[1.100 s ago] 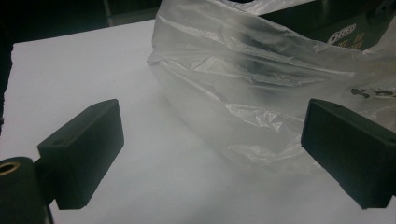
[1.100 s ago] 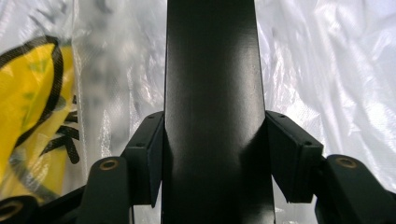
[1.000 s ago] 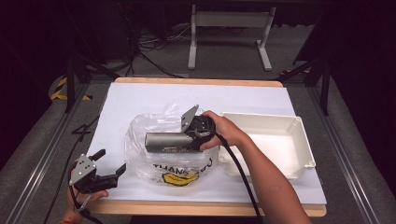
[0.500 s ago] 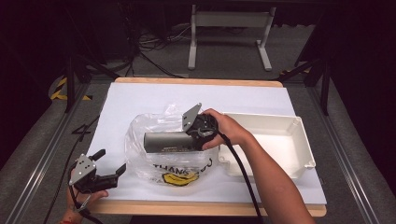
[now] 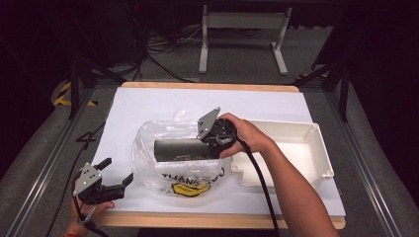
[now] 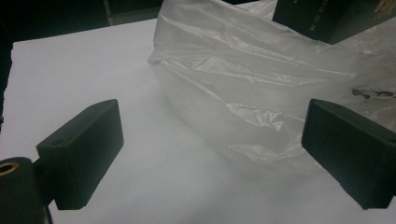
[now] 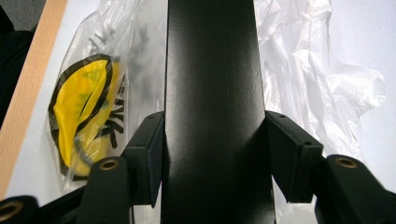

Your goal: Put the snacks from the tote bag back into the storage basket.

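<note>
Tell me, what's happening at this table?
A person holds a gripper in each hand. The right gripper is shut on a long dark box, held over a clear plastic bag lying on the white table. The left gripper waits open beside the bag. A white tray sits to the right.

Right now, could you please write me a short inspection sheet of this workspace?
Surface: white sheet over a wooden-edged table.
Job's things: long dark rectangular box held above a clear plastic bag with a yellow print; empty white plastic tray to the bag's right.
Clutter: nothing seen.
Grippers: right gripper shut on the box; left gripper open, near the bag's edge.
Cables: black cable along the right forearm.
Surroundings: dark floor, grey metal stand behind.
</note>
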`<state>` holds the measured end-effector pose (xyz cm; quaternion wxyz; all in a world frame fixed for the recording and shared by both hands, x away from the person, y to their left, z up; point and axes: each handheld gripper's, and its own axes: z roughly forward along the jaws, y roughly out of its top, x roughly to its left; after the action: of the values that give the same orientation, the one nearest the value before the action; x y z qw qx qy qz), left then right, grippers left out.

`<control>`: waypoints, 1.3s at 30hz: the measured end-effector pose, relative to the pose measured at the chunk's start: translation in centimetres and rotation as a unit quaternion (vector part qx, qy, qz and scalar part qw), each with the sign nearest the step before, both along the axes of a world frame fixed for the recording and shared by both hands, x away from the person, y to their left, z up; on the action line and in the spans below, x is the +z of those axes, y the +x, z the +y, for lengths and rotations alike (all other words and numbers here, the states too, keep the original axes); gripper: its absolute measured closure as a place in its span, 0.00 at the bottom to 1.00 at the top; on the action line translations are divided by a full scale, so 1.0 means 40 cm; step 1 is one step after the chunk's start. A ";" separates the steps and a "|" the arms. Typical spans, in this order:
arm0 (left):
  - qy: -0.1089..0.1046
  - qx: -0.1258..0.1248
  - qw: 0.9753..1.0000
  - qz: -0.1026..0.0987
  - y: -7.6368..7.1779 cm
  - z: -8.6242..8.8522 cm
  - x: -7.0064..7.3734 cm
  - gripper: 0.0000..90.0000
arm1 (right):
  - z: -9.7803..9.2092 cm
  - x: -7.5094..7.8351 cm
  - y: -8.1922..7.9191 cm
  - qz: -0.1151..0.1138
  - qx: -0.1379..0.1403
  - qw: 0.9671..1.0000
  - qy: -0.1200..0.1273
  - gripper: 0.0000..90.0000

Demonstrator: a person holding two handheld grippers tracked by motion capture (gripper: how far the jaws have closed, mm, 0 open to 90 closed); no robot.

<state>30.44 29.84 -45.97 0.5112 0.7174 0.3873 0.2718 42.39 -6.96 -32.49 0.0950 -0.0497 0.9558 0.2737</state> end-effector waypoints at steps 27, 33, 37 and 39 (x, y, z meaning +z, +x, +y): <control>0.003 0.002 1.000 0.002 0.000 -0.003 0.000 0.07 | -0.122 0.053 -0.022 -0.014 -0.006 1.000 0.003 0.48; 0.003 0.002 1.000 0.002 0.001 -0.002 0.000 0.07 | -0.157 0.064 -0.024 -0.017 -0.013 1.000 0.000 0.48; 0.002 0.003 1.000 0.002 0.000 -0.002 0.000 0.07 | -0.179 0.069 -0.027 -0.017 -0.017 1.000 -0.003 0.48; 0.003 0.002 1.000 0.002 0.000 -0.002 0.000 0.07 | -0.188 0.071 -0.028 -0.018 -0.018 1.000 -0.002 0.48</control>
<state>30.46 29.76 -45.97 0.5077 0.7186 0.3895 0.2724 41.27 -14.48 -29.64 0.1171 -0.0375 0.9552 0.2693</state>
